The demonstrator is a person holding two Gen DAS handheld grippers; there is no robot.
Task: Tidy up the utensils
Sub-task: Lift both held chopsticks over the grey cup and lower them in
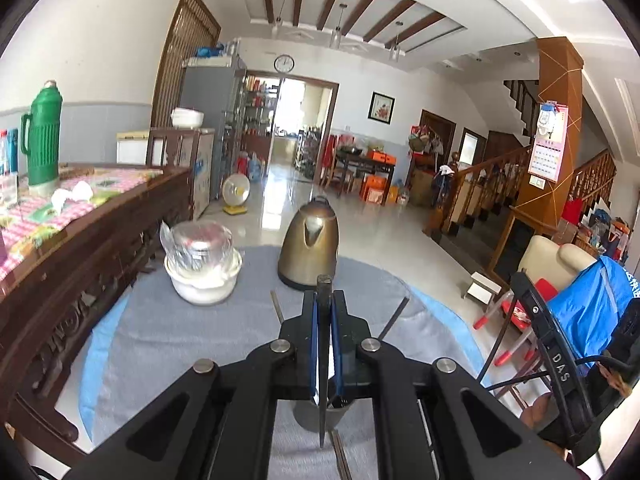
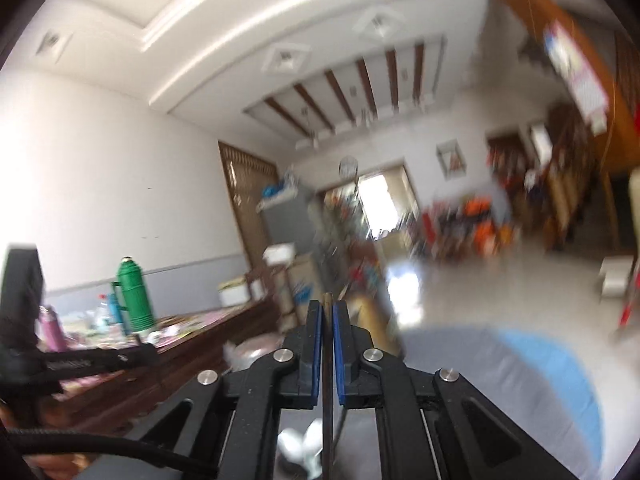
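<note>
Grey-clothed table (image 1: 168, 332) below, the left gripper (image 1: 324, 304) pinches a knife (image 1: 323, 360) upright, tip down over a metal cup (image 1: 316, 416). Only the blurred right view shows the right gripper (image 2: 329, 312) pinching a thin upright utensil (image 2: 328, 400).

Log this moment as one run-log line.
left gripper: shut on knife | right gripper: shut on thin utensil | cup: under left gripper

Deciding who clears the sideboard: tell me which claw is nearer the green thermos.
Left. The green thermos stands left of the left claw; the right claw is farther right, on the left one's far side.
</note>
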